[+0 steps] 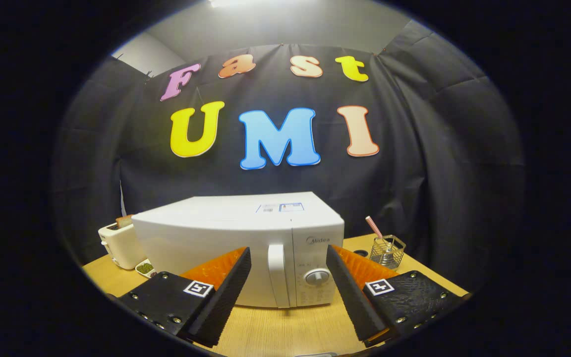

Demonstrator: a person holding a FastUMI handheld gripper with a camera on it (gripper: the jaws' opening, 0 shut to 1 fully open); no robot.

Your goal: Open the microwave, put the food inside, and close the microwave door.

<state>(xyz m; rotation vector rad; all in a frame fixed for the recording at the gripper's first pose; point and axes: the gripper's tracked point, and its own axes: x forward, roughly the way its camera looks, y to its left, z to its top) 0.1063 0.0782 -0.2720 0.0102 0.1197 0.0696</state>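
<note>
On desk: white boxy microwave point(238, 243) sits mid-desk, just ahead of the gripper point(288, 292), door shut.
Door handle: white vertical bar handle point(276, 275) at door's right edge, dead ahead, lined up w/ the gap between the jaws, not touched yet.
Controls: round white dial point(317, 277) on panel right of handle.
Jaws: spread wide, nothing between them; black ribbed pads w/ orange backing, both clear of the microwave afaict.
Food: small white dish w/ green stuff point(145, 268) on desk at microwave's left front corner, beside cream toaster point(119, 245) w/ a bread slice point(124, 220) sticking out. Prob. one of these is the food, can't tell which.
Other: clear glass holder w/ pink striped straw point(387, 249) on desk, right of microwave, well apart from the action.
Desk: light wood desk point(285, 327), bare in front of jaws.
Progress: approx zero. Door not open, food not in, so nothing to close yet.
Left: all 3 steps: pull handle, load food, shut door.
Next (guess): move fwd, get jaws on the handle, swing door out leftward.
</note>
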